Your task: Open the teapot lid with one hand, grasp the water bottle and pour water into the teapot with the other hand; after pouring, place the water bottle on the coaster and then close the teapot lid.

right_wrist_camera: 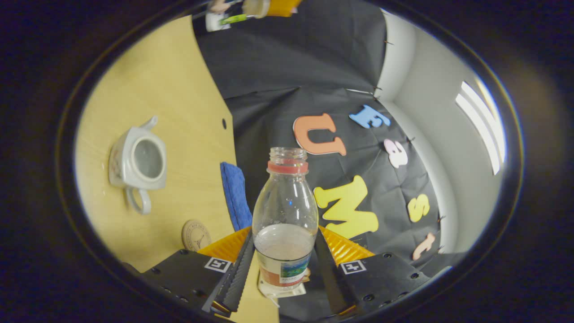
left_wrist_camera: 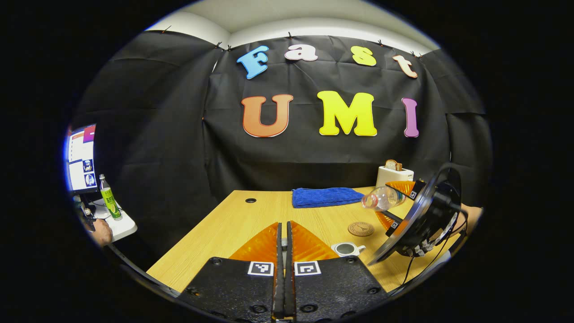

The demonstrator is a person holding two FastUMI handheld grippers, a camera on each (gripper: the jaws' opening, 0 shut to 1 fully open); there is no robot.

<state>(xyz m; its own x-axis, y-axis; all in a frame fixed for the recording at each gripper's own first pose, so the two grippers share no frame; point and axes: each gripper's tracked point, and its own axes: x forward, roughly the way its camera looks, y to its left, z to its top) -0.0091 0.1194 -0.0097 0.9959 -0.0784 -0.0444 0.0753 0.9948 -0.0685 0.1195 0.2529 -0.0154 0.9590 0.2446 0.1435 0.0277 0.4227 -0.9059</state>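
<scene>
The white teapot (left_wrist_camera: 347, 248) (right_wrist_camera: 139, 163) stands on the wooden table (left_wrist_camera: 233, 224) with its top open. My left gripper (left_wrist_camera: 283, 244) is shut, and a small pale piece, seemingly the lid's knob, is pinched between its fingers; the rest of the lid is hidden. My right gripper (left_wrist_camera: 389, 202) (right_wrist_camera: 284, 237) is shut on a clear, uncapped water bottle (left_wrist_camera: 379, 198) (right_wrist_camera: 284, 202). The bottle is tipped nearly level in the air, to the right of and above the teapot, mouth pointing left, with some water in its lower part. A round brown coaster (left_wrist_camera: 361, 229) (right_wrist_camera: 196, 234) lies beyond the teapot.
A folded blue towel (left_wrist_camera: 327, 196) (right_wrist_camera: 235, 195) lies at the table's back edge, and a white toaster (left_wrist_camera: 393, 174) with bread stands at the back right. Off to the left are a small white side table (left_wrist_camera: 123, 226) with a green bottle (left_wrist_camera: 110, 197), a monitor (left_wrist_camera: 81, 157) and a person's hand (left_wrist_camera: 101, 232).
</scene>
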